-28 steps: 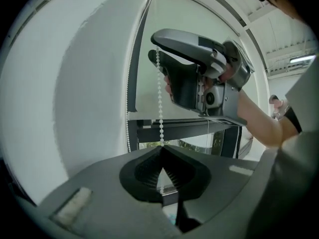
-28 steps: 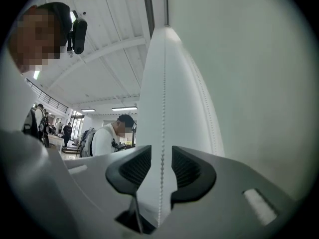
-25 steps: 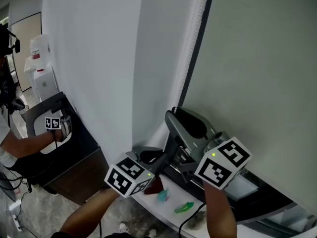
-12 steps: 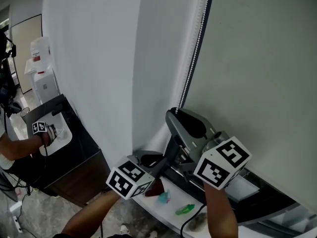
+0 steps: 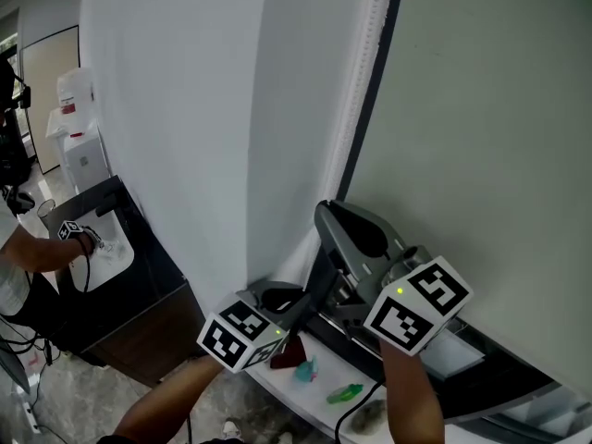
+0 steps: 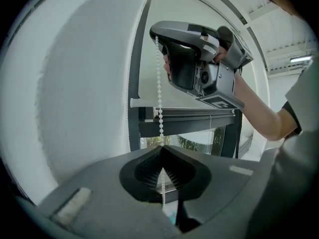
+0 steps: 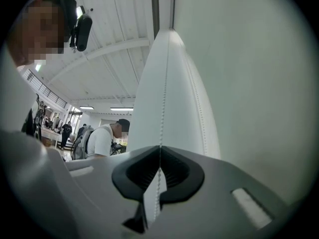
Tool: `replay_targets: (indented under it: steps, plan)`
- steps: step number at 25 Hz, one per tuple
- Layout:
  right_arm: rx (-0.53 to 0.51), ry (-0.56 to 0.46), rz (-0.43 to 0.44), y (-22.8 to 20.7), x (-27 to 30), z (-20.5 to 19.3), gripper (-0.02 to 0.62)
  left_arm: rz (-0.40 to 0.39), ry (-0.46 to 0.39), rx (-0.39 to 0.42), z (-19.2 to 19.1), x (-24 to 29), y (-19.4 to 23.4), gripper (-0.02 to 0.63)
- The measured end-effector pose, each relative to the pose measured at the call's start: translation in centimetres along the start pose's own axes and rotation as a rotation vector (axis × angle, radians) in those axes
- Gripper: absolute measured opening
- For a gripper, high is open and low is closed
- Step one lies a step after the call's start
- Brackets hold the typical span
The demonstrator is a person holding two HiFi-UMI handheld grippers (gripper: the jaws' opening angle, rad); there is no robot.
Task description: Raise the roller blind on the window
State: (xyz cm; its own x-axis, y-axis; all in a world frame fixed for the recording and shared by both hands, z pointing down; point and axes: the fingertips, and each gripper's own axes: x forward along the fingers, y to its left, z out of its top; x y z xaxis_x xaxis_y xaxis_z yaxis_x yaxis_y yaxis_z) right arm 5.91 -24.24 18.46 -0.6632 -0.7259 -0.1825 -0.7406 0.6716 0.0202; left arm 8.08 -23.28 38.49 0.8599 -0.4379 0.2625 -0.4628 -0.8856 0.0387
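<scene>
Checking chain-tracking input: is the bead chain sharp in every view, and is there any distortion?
Left gripper view: strong fisheye, dark corners, bead chain crisp. Right gripper view: same fisheye, chain thin but legible. Head view: even light, chain smeared into a white streak.

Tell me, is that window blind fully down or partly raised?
Partly raised: the blind ends at a bottom bar, with bare glass and greenery below it in the left gripper view.

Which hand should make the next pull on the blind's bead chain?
Probably right. The right gripper sits higher on the bead chain, its jaws having just closed on it, so it has room to pull down. The left gripper is shut on the chain lower down.
</scene>
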Motion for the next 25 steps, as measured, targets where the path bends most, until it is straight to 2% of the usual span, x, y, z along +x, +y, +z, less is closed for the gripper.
replay_targets:
  steps: [7, 9, 11, 14, 20, 22, 25]
  plan:
    - [0.022, -0.032, -0.022, -0.8, 0.1, -0.1, 0.008, -0.049, -0.014, 0.019, 0.3, -0.7, -0.3, 0.015]
    - [0.039, -0.042, -0.024, -1.1, 0.0, 0.0, 0.008, -0.049, -0.045, 0.011, 1.1, -1.1, -0.6, 0.056]
    - [0.051, -0.053, -0.023, -1.2, -0.2, 0.2, 0.008, -0.048, -0.096, -0.001, 3.0, -1.8, -0.9, 0.113]
    - [0.033, -0.059, -0.038, -1.3, -0.9, 0.8, 0.008, -0.05, -0.197, -0.013, 7.4, -3.7, -1.6, 0.115]
    - [-0.002, -0.046, -0.05, -1.3, -1.5, 0.8, 0.008, -0.042, -0.397, -0.117, 15.5, -7.1, -1.2, 0.115]
    - [-0.006, -0.033, -0.052, -0.9, -1.8, -0.4, 0.008, -0.043, -0.424, -0.129, 16.5, -7.5, -1.2, 0.115]
    - [0.015, -0.034, -0.065, -0.9, -2.4, -2.1, 0.008, -0.02, -0.396, -0.086, 16.6, -7.0, -1.1, 0.115]
